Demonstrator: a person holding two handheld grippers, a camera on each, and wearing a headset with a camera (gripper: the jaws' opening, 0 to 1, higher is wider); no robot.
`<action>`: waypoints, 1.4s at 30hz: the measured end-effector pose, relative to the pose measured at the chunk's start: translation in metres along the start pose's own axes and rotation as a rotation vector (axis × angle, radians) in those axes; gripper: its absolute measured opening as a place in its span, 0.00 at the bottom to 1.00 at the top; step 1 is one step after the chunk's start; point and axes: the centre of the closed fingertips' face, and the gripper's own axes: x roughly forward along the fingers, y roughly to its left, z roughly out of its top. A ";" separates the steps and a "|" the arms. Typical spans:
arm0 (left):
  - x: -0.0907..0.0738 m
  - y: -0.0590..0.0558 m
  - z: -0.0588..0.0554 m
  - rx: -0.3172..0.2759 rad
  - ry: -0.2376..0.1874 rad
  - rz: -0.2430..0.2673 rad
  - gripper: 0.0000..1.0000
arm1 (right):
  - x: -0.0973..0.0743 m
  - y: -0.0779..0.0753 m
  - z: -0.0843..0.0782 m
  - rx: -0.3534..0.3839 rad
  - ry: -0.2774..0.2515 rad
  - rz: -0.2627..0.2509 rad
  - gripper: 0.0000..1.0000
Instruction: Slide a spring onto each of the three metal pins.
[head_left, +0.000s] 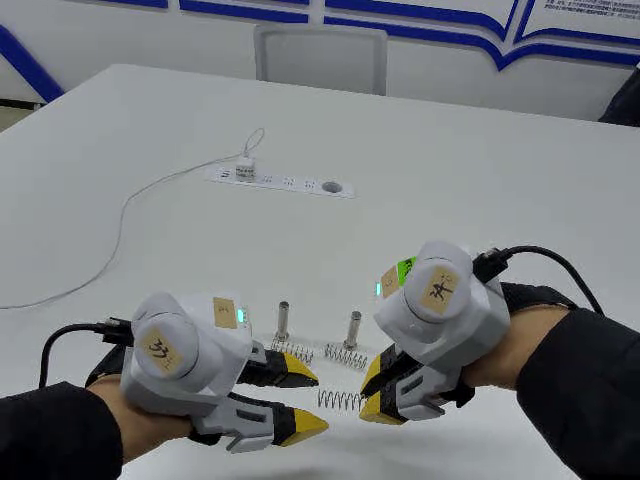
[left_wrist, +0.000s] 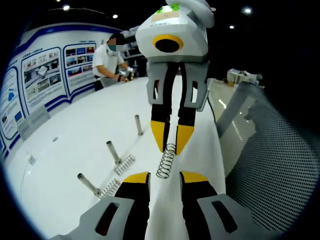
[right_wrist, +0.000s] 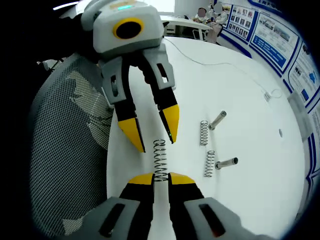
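A loose spring lies on the white table between my two grippers. My right gripper is shut on one end of this spring, which runs out from between its yellow tips. My left gripper faces it, open, its yellow tips on either side of the spring's other end without touching. Two metal pins stand upright just beyond. A spring lies by each. The left gripper view has a third pin farther off.
A white power strip with a plug and thin cable lies mid-table. A grey chair stands at the far edge. A mesh chair back is near the table's front edge. A person stands far behind.
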 end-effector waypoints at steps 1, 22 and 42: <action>0.000 0.000 0.000 0.003 0.000 -0.002 0.23 | 0.000 0.001 0.001 -0.003 0.001 0.003 0.12; 0.003 -0.008 0.000 0.051 0.006 -0.021 0.12 | -0.016 0.007 0.020 -0.049 -0.025 -0.001 0.11; 0.003 -0.010 -0.001 0.059 0.005 -0.032 0.11 | -0.023 0.012 0.048 -0.091 -0.081 -0.008 0.12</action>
